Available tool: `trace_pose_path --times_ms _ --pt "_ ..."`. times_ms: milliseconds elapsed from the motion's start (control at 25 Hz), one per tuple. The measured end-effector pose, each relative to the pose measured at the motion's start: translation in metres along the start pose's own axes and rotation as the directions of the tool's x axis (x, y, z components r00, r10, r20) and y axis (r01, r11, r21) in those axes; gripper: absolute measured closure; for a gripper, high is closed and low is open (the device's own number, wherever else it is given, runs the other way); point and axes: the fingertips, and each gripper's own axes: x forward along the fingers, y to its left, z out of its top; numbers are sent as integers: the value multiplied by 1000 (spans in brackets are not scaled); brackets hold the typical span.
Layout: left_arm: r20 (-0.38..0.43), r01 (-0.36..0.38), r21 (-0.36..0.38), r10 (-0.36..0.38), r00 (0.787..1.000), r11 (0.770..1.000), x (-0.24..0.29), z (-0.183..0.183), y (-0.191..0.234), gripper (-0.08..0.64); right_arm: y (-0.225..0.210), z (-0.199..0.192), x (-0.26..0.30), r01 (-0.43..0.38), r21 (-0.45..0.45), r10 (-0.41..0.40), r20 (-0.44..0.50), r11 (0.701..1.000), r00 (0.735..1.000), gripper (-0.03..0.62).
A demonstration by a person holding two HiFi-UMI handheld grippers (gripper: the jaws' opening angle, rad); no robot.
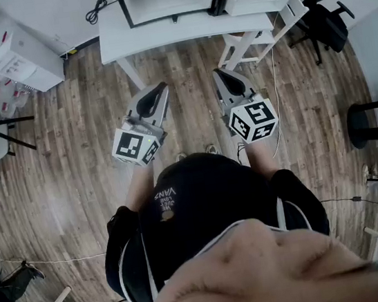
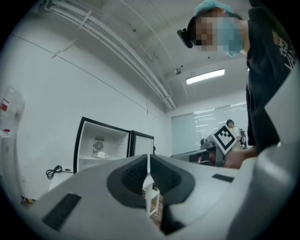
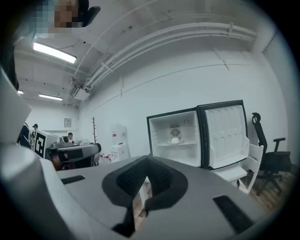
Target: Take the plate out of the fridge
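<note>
Both grippers are closed and empty: the left gripper (image 2: 149, 163) and the right gripper (image 3: 147, 163) each have their jaws pressed together, touching nothing. They are held side by side over the wood floor (image 1: 65, 164). The plate (image 3: 176, 141) is small and white. It sits on the upper shelf of the fridge (image 3: 161, 133), well apart from both, with a white item on it. The fridge door (image 3: 227, 136) is open.
</note>
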Motion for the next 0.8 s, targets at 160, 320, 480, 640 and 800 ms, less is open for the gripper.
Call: trace_pose_path --times_ms 160,320,480,640,800 --pt "1 -6 -27 7 1000 1000 -9 -1 5 535 8 -1 1 9 6 -9 4 1000 1000 581" --pt "3 8 -39 -8 1000 999 -17 -3 11 535 14 0 3 27 29 -28 24 999 999 581" --pt "-12 36 -36 -36 999 999 -23 -7 15 535 18 1 5 54 45 -55 38 998 998 581" --pt "-31 56 -60 -58 998 997 -20 -14 14 535 17 2 7 49 76 -52 46 996 998 581" --pt "-35 41 -68 -43 998 997 -14 -16 23 535 10 2 17 45 74 -48 39 996 998 581"
